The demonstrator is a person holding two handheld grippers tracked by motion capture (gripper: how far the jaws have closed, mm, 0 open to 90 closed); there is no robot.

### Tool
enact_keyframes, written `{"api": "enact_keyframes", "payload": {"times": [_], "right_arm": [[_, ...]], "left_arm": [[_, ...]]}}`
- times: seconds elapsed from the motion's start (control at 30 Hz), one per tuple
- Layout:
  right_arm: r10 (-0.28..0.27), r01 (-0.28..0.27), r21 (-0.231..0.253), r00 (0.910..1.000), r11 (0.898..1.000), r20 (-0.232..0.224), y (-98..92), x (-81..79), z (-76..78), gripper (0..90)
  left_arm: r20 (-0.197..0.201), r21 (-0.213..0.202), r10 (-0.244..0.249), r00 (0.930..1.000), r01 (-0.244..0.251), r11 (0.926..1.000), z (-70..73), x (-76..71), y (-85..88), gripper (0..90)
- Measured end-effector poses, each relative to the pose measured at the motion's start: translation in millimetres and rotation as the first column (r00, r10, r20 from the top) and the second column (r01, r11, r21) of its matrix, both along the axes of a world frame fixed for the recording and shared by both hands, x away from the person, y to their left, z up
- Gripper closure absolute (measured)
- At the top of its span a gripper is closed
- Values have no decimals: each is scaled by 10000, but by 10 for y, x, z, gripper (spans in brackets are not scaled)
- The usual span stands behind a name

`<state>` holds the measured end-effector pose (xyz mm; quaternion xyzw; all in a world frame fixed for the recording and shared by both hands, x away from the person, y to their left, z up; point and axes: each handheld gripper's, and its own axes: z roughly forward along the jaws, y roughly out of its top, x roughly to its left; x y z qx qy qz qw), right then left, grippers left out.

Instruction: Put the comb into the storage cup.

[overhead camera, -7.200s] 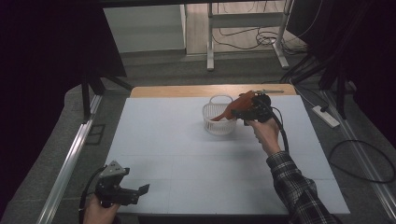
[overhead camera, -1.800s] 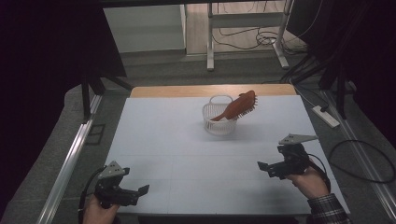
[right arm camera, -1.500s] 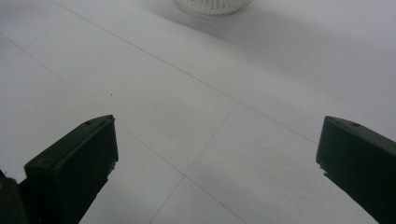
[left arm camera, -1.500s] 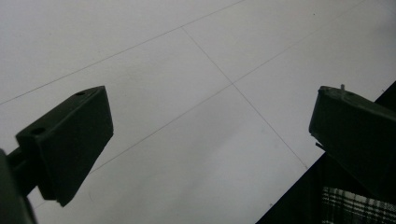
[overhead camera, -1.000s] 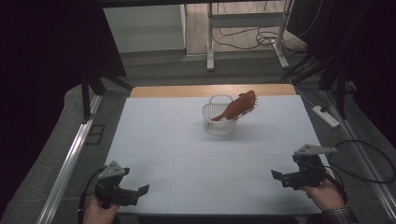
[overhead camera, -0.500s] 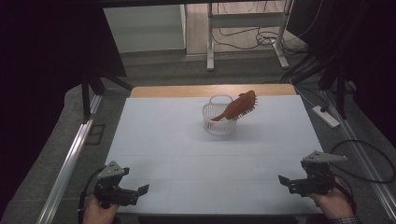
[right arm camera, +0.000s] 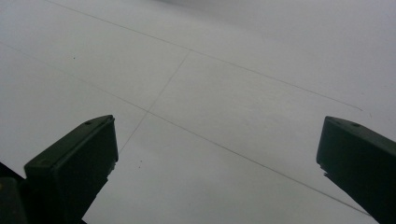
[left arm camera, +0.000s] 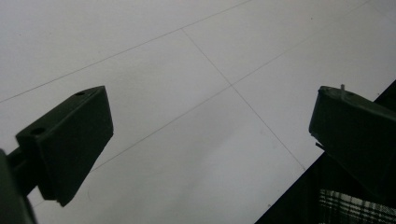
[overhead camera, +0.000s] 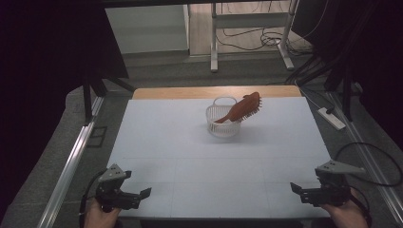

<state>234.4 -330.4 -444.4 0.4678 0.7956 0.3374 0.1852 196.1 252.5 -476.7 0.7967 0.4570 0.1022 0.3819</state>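
Note:
A small white basket [overhead camera: 223, 121] stands at the far middle of the white table [overhead camera: 190, 156]. A red-brown hairbrush [overhead camera: 242, 108] rests tilted in it, its bristled head sticking out over the right rim. My left gripper [overhead camera: 142, 194] sits open at the near left corner, held by a hand, nothing between its jaws. At the near right corner my right gripper [overhead camera: 295, 189] is also open with nothing in it. In the left gripper view [left arm camera: 210, 140] and the right gripper view [right arm camera: 215, 154] the black jaws stand wide apart over bare tabletop.
A wooden strip [overhead camera: 214, 91] runs along the table's far edge. A power strip [overhead camera: 332, 118] and cables lie on the floor to the right, with metal stand legs [overhead camera: 214, 42] beyond the table. A plaid sleeve [left arm camera: 355, 207] shows past the table's near edge.
My right gripper let go of the hairbrush at the basket and drew back to the near right corner, still drifting nearer over the last second. The left gripper has stayed put.

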Motion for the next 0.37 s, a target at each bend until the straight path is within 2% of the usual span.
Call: {"api": "enact_keyframes", "payload": {"times": [0.37], "right_arm": [[-166,168,-240,9998,9996,86,-38,-85,14,0]], "left_arm": [[-6,-30,25,10000,-25,10000,2,5,-2,6]]}}
